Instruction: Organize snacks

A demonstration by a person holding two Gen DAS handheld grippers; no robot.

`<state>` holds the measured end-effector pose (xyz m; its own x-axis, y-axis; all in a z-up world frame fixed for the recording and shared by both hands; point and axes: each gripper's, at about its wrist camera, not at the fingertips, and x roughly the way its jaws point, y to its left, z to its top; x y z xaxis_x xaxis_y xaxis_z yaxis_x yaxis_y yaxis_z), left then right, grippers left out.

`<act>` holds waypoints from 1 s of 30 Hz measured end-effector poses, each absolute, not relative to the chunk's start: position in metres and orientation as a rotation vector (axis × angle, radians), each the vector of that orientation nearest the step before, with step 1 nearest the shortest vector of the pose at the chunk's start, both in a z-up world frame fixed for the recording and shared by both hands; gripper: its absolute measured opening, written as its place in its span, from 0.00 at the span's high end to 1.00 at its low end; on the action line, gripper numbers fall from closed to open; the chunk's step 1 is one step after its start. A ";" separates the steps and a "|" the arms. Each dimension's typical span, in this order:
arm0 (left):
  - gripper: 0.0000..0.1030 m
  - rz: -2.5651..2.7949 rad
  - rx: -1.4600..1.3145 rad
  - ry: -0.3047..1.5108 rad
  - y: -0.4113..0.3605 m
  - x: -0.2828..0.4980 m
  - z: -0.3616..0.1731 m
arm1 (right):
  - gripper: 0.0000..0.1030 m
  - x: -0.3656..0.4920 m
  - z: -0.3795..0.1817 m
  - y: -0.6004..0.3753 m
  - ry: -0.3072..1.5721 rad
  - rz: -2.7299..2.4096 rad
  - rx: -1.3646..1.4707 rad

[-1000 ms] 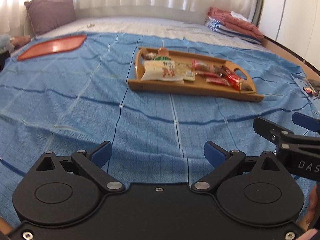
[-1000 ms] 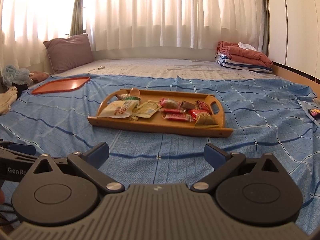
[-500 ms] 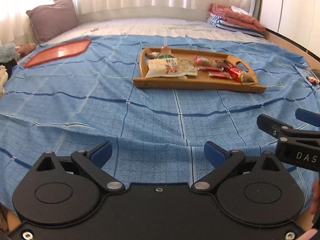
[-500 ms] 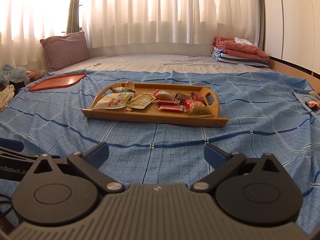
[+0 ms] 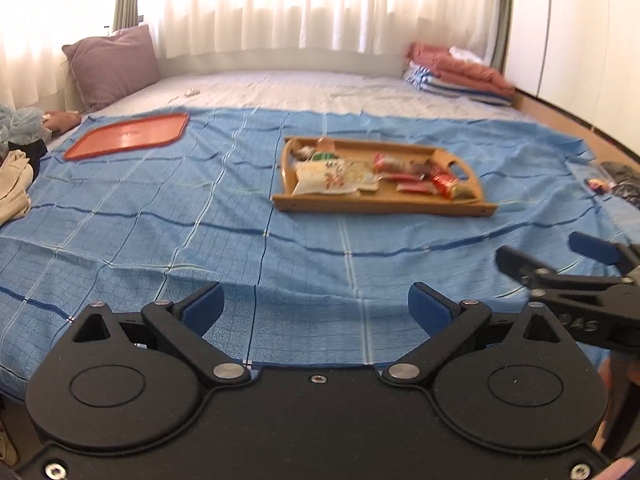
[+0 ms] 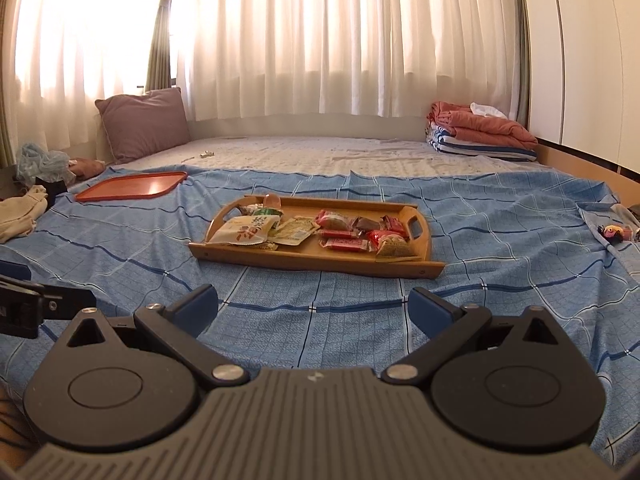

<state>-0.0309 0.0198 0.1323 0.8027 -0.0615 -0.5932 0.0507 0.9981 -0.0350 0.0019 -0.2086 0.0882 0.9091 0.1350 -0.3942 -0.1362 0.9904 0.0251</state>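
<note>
Both grippers had drawn back from the wooden tray (image 6: 424, 270), which sat farther off than a second before. Left gripper (image 5: 316, 308) and right gripper (image 6: 314, 306) hovered over the blue bedspread (image 5: 160, 220) with jaws wide apart, holding nothing. Snack packets (image 6: 304, 230) lay in the tray; a red tray (image 5: 128, 136) rested well apart to its left.

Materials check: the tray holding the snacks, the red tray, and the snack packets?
Snack tray: looks like light wood or bamboo, matte, with cut-out handles and visible end joints. Red tray: probably plastic or lacquer; smooth, glossy, reflecting window light. Snack packets: thin plastic film, shiny, crinkled, printed. Both grippers are open, well short of the trays.
</note>
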 end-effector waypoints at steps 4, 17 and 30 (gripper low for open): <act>0.02 -0.085 -0.022 0.629 0.017 -0.044 0.136 | 0.00 -0.008 0.090 -0.207 0.396 0.150 0.003; 0.02 -0.018 0.014 0.667 0.018 -0.013 0.058 | 0.00 -0.004 0.041 -0.210 0.427 0.103 -0.026; 0.00 0.034 -0.002 0.722 0.020 0.033 0.002 | 0.00 0.034 -0.004 -0.205 0.523 0.067 -0.035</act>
